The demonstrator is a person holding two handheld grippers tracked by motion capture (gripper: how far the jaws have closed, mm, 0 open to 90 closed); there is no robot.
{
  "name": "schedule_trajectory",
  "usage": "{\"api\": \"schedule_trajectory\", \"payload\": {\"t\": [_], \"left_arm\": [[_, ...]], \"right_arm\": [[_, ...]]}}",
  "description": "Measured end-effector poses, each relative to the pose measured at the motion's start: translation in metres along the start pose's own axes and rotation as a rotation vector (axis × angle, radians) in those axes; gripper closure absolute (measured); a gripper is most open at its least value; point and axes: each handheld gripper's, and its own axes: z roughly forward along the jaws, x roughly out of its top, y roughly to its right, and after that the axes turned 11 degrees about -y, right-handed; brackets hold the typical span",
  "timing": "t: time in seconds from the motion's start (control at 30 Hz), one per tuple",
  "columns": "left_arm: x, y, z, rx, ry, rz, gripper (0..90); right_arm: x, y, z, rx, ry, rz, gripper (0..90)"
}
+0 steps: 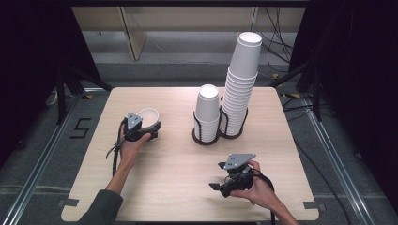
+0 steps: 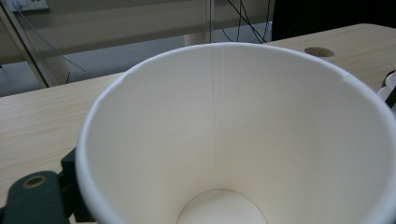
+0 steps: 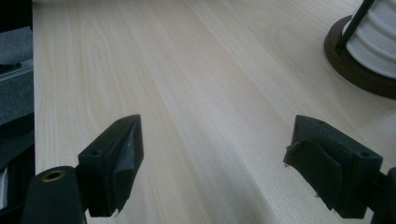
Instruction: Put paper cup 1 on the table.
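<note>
- One paper cup point(image 1: 148, 117) sits mouth-up at the left of the table point(image 1: 178, 187), well apart from the two stacks, with the left claw point(image 1: 149, 132) at its near wall.
- The left claw's jaws flank the cup; in the left gripper view the cup point(image 2: 243, 140) hides the pads, so I cannot tell whether they press on it.
- The right claw point(image 1: 220, 186) rests near the table's front edge, jaws wide apart with nothing between them, as the right gripper view point(image 3: 212, 158) shows.
- Risk, as judged: a light cup held loosely could tip or slide if the claw draws back at a slant; a hard squeeze would dent its thin wall.
- Risk, as judged: a sweep to the right could knock the short stack point(image 1: 207, 115) or the tall stack point(image 1: 238, 84), both mouth-down in wire holders.
- The cup's long axis stands close to upright, leaning slightly; its open mouth points up and its base is down.
</note>
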Motion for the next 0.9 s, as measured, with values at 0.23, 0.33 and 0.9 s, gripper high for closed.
{"api": "schedule_trajectory", "payload": {"t": [0.23, 0.33, 0.9], "left_arm": [[-0.007, 0.000, 0.002, -0.010, -0.050, 0.004, 13.6], [-0.009, 0.001, 0.001, -0.014, -0.078, 0.004, 13.8], [-0.026, 0.005, -0.022, -0.021, -0.158, -0.028, 14.0]], "right_arm": [[-0.001, 0.000, -0.001, 0.010, -0.006, -0.012, 19.2], [-0.002, 0.002, -0.001, -0.005, -0.004, -0.018, 19.2], [-0.006, 0.005, -0.007, -0.009, 0.003, 0.008, 18.9]]}}
